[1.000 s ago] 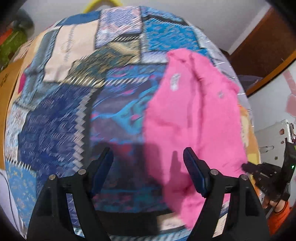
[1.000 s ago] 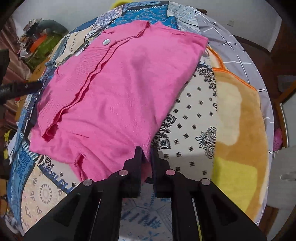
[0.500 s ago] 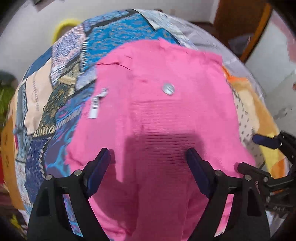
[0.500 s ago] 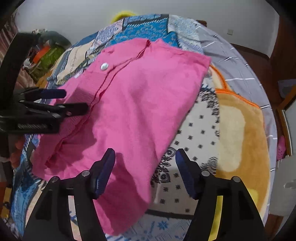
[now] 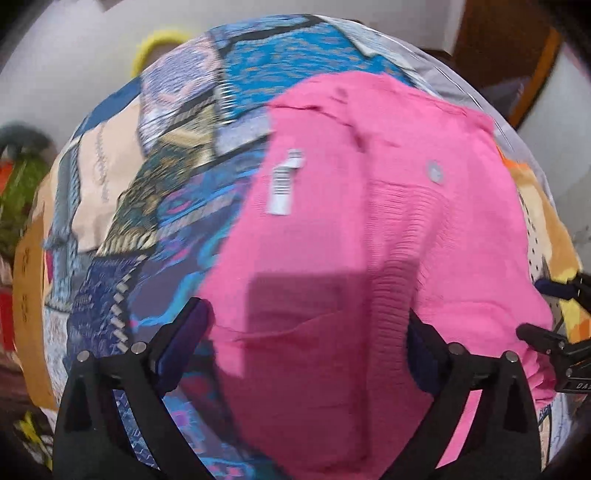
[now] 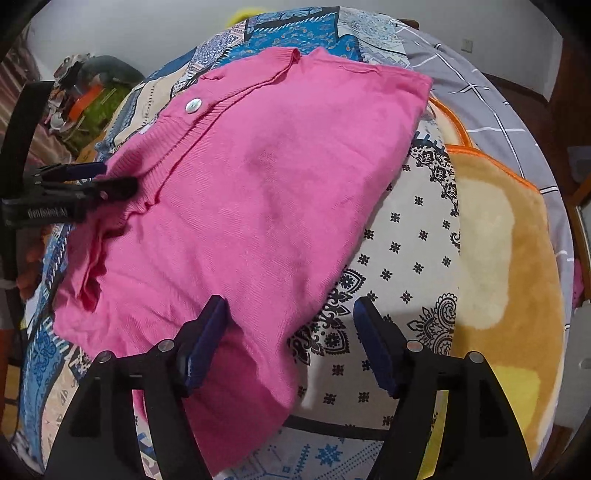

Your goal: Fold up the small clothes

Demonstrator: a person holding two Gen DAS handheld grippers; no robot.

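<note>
Both grippers — left (image 5: 308, 343), right (image 6: 290, 339) — have just been opening, gripping nothing, above a pink ribbed-knit cardigan (image 6: 258, 192) lying diagonally, neckline farthest.

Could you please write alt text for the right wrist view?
A pink knitted cardigan with one silver button lies folded on a patchwork bedspread. The right gripper hangs open over its near edge, and the left gripper reaches in at its left side.

I can read little here. White lettering runs along the side of the black left gripper (image 6: 85, 184), but it is too blurred to spell out. The black right gripper (image 5: 546, 310) shows what may be "DA". The white sewn-in label (image 5: 284, 181) on the pink knitted cardigan (image 5: 351, 258) bears only illegible stripes.
</note>
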